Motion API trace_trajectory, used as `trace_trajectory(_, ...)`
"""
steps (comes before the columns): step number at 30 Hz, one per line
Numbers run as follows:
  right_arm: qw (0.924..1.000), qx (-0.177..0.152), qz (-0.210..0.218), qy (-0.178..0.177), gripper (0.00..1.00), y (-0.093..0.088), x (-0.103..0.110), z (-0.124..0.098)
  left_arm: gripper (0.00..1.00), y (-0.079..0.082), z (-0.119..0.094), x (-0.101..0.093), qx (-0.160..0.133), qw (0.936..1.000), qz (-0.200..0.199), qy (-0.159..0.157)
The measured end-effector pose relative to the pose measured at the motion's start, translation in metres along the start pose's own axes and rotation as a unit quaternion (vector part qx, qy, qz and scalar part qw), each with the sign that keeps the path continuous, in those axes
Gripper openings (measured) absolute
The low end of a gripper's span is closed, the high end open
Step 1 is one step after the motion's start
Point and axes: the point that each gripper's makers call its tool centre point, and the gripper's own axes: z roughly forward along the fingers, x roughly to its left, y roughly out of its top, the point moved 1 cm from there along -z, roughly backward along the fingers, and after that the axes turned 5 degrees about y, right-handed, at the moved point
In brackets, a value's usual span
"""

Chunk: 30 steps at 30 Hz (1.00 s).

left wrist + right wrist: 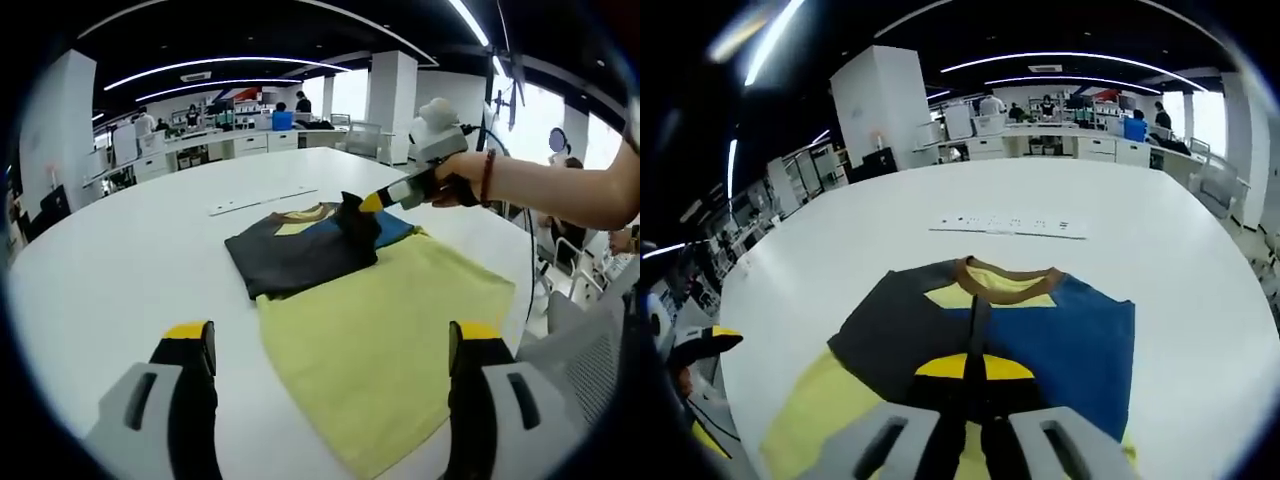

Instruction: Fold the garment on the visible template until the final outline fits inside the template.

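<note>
White table (120, 260) open around garment (385, 330); ruler strip (1008, 226) beyond.

- The garment (300, 250) is soft matt cloth in dark grey, blue and yellow panels, with a ribbed brown collar (1005, 268).
- The template (390, 330) looks like thin matt yellow-green cloth.
- The table (120, 270) is smooth, white, faintly glossy.

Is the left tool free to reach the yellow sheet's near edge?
Probably yes: the left tool is open just above the yellow sheet, and the right tool pinches the garment farther back.
</note>
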Motion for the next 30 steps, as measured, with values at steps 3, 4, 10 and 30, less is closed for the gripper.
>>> trace_trajectory(3,1.0000,0.000,0.006,-0.007,0.00,-0.003,-0.006,-0.007,0.95,0.001,-0.001,0.001,-0.001,1.0000,-0.001,0.001)
trace_trajectory(4,0.9999,-0.001,0.007,-0.009,0.00,-0.004,-0.008,-0.009,0.95,0.001,-0.001,0.001,-0.001,1.0000,-0.001,0.002)
trace_trajectory(10,0.9994,0.003,0.024,-0.026,0.00,-0.014,-0.023,-0.019,0.94,0.000,-0.002,0.001,0.001,1.0000,0.000,0.003)
trace_trajectory(30,0.9940,0.040,0.078,-0.065,0.00,-0.056,-0.056,-0.030,0.97,-0.007,-0.005,0.002,0.010,0.9999,-0.003,0.006)
